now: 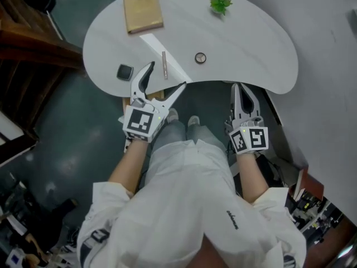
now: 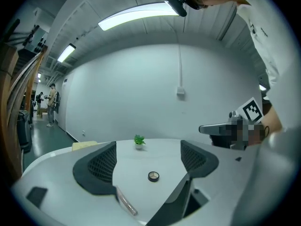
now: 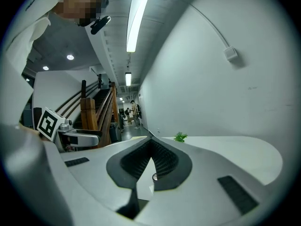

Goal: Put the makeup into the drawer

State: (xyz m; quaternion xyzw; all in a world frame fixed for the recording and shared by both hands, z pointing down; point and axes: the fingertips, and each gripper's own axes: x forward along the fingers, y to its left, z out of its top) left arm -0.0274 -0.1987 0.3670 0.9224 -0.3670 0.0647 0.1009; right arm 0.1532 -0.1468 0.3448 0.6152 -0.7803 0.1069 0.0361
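Three makeup items lie on the white table (image 1: 245, 43): a black square compact (image 1: 125, 72), a slim tube (image 1: 164, 65) and a small round compact (image 1: 200, 57). My left gripper (image 1: 167, 75) hovers open at the table's near edge, its jaws spread on either side of the tube's near end. In the left gripper view the round compact (image 2: 153, 176) shows between the jaws of the left gripper (image 2: 149, 163), and the tube (image 2: 126, 202) lies by the left jaw. My right gripper (image 1: 236, 86) is shut and empty at the near edge, right of centre. No drawer is clearly seen.
A tan flat box (image 1: 143, 10) lies at the table's far left and a small green plant (image 1: 221, 3) stands at the far side. My legs and shoes (image 1: 181, 118) are under the near edge. Dark wooden furniture (image 1: 28, 43) stands to the left.
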